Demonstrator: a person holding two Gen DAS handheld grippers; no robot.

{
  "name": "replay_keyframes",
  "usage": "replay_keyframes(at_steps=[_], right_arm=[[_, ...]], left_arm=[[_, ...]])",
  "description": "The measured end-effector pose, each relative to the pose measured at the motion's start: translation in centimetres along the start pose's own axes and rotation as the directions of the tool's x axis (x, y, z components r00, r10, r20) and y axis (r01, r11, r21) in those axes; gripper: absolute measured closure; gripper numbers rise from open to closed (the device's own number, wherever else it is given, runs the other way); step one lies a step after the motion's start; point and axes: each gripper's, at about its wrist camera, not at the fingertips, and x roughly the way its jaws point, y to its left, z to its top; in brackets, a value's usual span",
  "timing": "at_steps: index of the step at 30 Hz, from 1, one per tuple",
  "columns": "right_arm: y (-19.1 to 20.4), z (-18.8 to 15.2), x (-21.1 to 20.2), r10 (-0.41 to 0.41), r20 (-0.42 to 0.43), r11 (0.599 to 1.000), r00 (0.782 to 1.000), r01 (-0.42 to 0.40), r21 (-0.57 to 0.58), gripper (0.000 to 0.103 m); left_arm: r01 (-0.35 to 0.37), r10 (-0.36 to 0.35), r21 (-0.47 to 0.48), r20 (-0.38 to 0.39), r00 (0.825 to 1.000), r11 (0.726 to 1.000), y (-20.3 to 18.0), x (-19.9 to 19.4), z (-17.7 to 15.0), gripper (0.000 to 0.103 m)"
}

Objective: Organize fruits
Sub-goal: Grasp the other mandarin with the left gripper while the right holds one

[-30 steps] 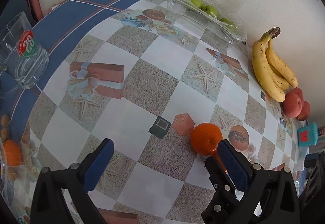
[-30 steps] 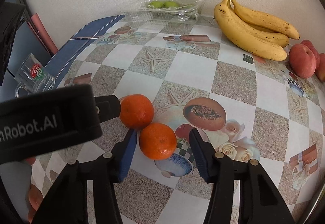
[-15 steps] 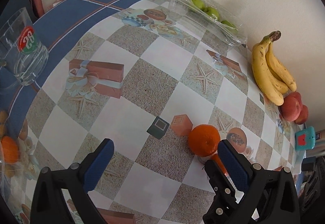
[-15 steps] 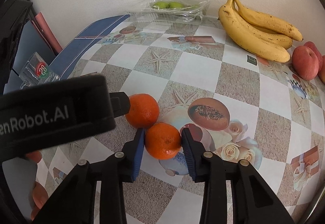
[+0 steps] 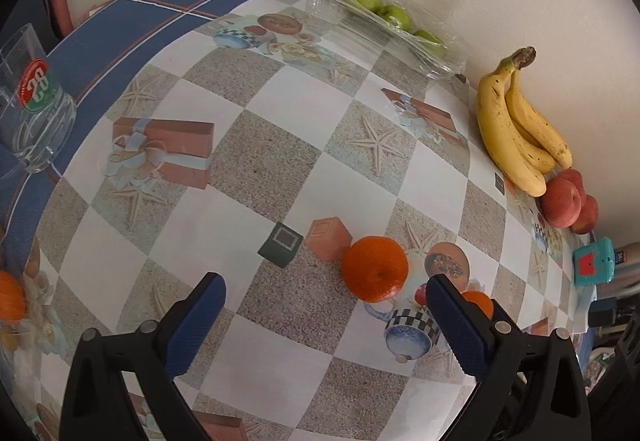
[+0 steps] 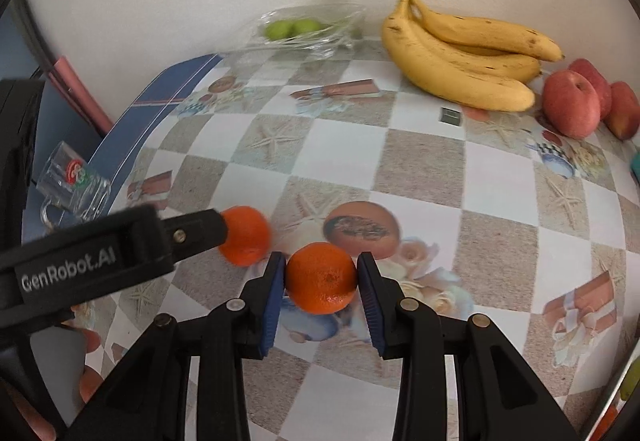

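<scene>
My right gripper (image 6: 322,281) is shut on an orange mandarin (image 6: 321,278), its blue pads touching both sides, just above the tablecloth. A second mandarin (image 6: 245,235) lies just left of it, partly behind my left gripper's arm (image 6: 80,261). In the left wrist view that second mandarin (image 5: 375,268) lies between and slightly ahead of the wide-open fingers of my left gripper (image 5: 324,305), nearer the right finger; the held mandarin (image 5: 476,301) peeks out behind that finger. Bananas (image 6: 460,61), peaches (image 6: 572,105) and green apples in a clear tray (image 6: 304,31) line the wall.
A glass mug (image 5: 32,101) stands at the table's left edge, also in the right wrist view (image 6: 74,181). A teal box (image 5: 594,261) sits at the far right. Another orange (image 5: 10,297) shows at the left edge. The patterned tablecloth (image 5: 280,145) covers the table.
My right gripper closed from open around the mandarin to gripping it and has lifted it slightly. My left gripper stayed open, shifting slightly relative to the other mandarin.
</scene>
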Motion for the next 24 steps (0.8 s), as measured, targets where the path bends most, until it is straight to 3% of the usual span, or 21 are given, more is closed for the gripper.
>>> replay_keyframes(at_steps=[10,13,18,24], right_arm=[[-4.3,0.7,-2.3,0.022,0.040,0.991,0.999,-0.027,0.128,0.065],[-4.8,0.8,-2.7,0.024,0.046,0.990,0.999,-0.030,0.141,0.065],[-5.0,1.0,-2.9,0.028,0.050,0.989,0.998,-0.035,0.145,0.065],[-5.1,0.8,-3.0,0.029,0.046,0.988,0.999,-0.036,0.153,0.065]], left_arm=[[0.031,-0.032,0.089,0.009,0.999,0.996,-2.4,0.7,-0.6,0.026],[0.038,-0.038,0.105,0.001,0.999,0.994,-3.1,1.3,-0.8,0.035],[0.008,-0.009,0.110,0.005,1.000,0.994,-3.2,1.8,-0.9,0.061],[0.018,-0.019,0.098,0.012,1.000,0.995,-2.9,1.6,-0.9,0.064]])
